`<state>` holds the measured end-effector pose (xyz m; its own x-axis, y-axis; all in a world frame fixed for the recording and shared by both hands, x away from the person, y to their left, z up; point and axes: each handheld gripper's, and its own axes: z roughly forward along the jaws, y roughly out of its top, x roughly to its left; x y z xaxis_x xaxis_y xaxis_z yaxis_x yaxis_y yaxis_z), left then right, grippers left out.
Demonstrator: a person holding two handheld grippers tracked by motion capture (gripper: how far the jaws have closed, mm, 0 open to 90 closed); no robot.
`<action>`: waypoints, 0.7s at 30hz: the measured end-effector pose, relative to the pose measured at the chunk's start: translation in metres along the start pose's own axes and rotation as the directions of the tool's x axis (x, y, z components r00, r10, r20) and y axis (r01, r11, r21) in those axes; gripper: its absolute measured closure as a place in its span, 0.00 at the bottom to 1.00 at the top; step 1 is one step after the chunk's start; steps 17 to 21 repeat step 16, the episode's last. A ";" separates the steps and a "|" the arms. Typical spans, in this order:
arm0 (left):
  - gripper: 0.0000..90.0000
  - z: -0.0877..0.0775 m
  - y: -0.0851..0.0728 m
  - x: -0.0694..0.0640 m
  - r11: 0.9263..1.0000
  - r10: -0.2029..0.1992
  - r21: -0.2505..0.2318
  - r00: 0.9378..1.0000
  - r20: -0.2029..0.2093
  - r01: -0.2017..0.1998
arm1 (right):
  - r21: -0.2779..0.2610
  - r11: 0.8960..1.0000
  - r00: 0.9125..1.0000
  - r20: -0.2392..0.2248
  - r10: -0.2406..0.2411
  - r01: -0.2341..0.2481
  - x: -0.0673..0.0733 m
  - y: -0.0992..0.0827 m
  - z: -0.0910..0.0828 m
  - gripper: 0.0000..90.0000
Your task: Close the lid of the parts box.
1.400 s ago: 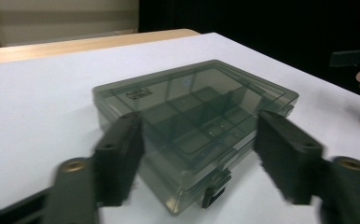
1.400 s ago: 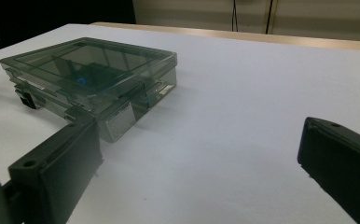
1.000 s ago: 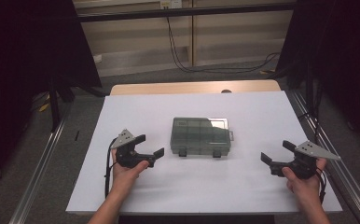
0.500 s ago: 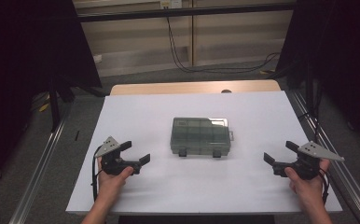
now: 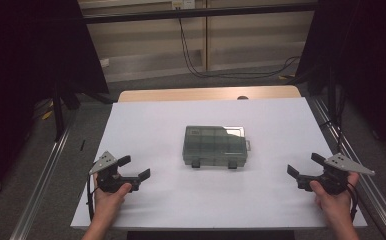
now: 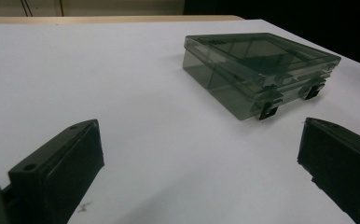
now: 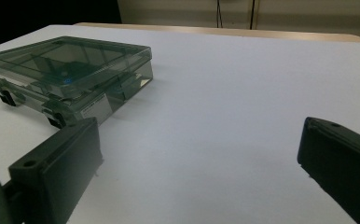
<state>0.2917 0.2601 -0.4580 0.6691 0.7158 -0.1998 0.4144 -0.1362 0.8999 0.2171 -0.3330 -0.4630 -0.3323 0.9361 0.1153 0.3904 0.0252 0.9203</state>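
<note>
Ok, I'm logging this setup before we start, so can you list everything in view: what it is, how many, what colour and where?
Compartment box: one, see-through grey-green, lid shut, lying flat mid-table, two dark latches on the person's side.
Table cover: one, white, spread over the table.
Table: one, light wood, bare strip showing at the far edge.
Cables: several, black, hanging by the far wall and trailing on the floor.
Side rails: two, metal, along the table's left and right.
Left gripper: one, black with grey plate, near left corner, jaws open, empty.
Right gripper: one, black with grey plate, near right corner, jaws open, empty.
Hands: two, holding the grippers.
</note>
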 end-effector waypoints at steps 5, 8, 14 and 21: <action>0.00 -0.009 -0.001 0.005 1.000 -0.009 -0.013 1.000 -0.011 0.009 | 0.003 1.000 1.000 0.001 -0.003 0.003 -0.001 -0.001 0.000 0.00; 0.00 -0.011 -0.002 0.007 1.000 -0.011 -0.012 1.000 -0.019 0.011 | 0.006 1.000 1.000 0.006 0.005 -0.005 -0.002 -0.002 0.000 0.00; 0.00 -0.011 -0.001 0.009 1.000 -0.022 -0.014 1.000 -0.019 0.022 | 0.003 1.000 1.000 0.006 0.003 -0.003 -0.003 -0.002 -0.001 0.00; 0.00 -0.009 -0.001 0.008 1.000 -0.012 -0.005 1.000 -0.021 0.012 | 0.001 1.000 1.000 0.007 0.004 -0.004 -0.003 -0.002 -0.002 0.00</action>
